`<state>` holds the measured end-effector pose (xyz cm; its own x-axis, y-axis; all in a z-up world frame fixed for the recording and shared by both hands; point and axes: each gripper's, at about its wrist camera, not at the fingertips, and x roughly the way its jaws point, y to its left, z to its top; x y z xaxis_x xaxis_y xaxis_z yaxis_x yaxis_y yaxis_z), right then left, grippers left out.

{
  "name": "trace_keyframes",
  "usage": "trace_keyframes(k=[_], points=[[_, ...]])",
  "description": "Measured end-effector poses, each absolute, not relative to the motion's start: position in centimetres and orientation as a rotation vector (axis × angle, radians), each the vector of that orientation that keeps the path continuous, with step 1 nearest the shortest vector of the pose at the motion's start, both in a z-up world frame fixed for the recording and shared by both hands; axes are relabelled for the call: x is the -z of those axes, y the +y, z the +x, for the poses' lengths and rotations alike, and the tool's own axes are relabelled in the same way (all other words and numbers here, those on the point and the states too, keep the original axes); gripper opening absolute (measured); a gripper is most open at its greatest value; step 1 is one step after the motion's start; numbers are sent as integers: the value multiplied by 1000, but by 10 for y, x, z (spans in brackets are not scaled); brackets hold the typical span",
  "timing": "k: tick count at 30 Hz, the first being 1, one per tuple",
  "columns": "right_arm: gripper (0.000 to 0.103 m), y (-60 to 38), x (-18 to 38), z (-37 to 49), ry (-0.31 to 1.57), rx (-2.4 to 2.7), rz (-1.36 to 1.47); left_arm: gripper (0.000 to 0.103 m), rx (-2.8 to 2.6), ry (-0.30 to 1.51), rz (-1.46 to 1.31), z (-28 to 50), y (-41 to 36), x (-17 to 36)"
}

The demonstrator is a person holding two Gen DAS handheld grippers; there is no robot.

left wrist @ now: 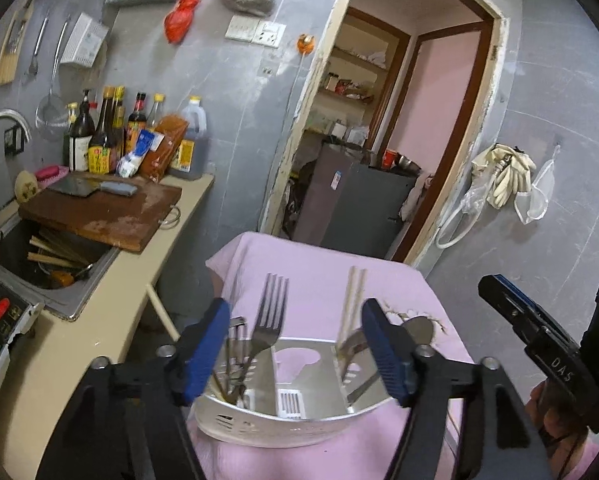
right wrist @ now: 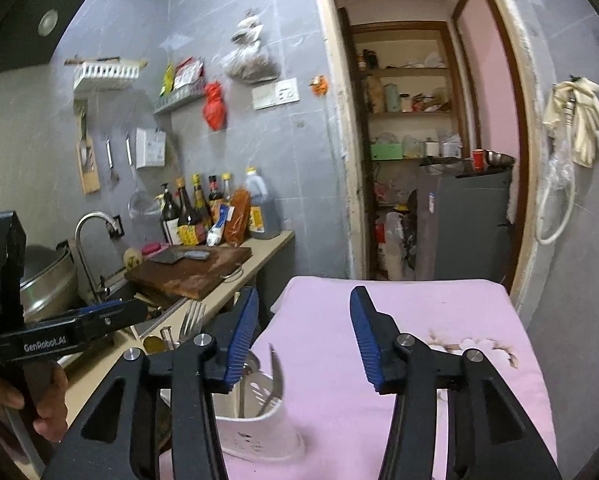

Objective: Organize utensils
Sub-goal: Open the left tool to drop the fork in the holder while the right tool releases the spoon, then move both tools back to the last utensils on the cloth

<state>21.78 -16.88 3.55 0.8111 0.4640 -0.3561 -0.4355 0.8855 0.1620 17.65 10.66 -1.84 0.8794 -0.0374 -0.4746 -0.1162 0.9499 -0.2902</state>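
A silver metal utensil holder (left wrist: 283,420) stands on a pink-covered table (left wrist: 319,280). Its left compartment holds a fork (left wrist: 269,320) and other cutlery. Its right compartment holds pale chopsticks (left wrist: 353,300) and a spoon (left wrist: 417,326). The middle compartment is empty. My left gripper (left wrist: 295,344) is open, just above and in front of the holder, holding nothing. My right gripper (right wrist: 303,336) is open and empty over the pink cloth, with the holder (right wrist: 259,428) at its lower left. The right gripper also shows at the right edge of the left wrist view (left wrist: 539,332).
A counter (left wrist: 99,320) on the left carries a cutting board with a cleaver (left wrist: 95,190), sauce bottles (left wrist: 111,136) and a sink (left wrist: 55,260) with chopsticks in it. A doorway (left wrist: 399,140) lies behind the table. Gloves hang on the right wall (left wrist: 503,172).
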Motion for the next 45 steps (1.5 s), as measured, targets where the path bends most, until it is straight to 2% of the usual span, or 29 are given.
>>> trace_keyframes(k=[3, 5, 9, 11, 17, 30, 45], points=[[64, -188, -40, 211, 385, -447, 105, 79, -46, 473, -296, 173, 91, 12], [71, -201, -41, 208, 377, -427, 120, 90, -55, 464, -281, 171, 82, 9], [90, -226, -41, 201, 367, -380, 134, 95, -71, 428, -246, 168, 60, 3], [96, -238, -41, 198, 367, -356, 135, 99, -79, 417, -227, 168, 47, 1], [100, -280, -34, 193, 392, -284, 126, 100, -60, 417, -203, 169, 14, 2], [100, -357, 1, 208, 517, -227, 71, 100, -21, 531, -213, 184, -64, 36], [100, -365, 105, 228, 768, -348, -67, 100, -115, 738, -245, 197, -96, 116]])
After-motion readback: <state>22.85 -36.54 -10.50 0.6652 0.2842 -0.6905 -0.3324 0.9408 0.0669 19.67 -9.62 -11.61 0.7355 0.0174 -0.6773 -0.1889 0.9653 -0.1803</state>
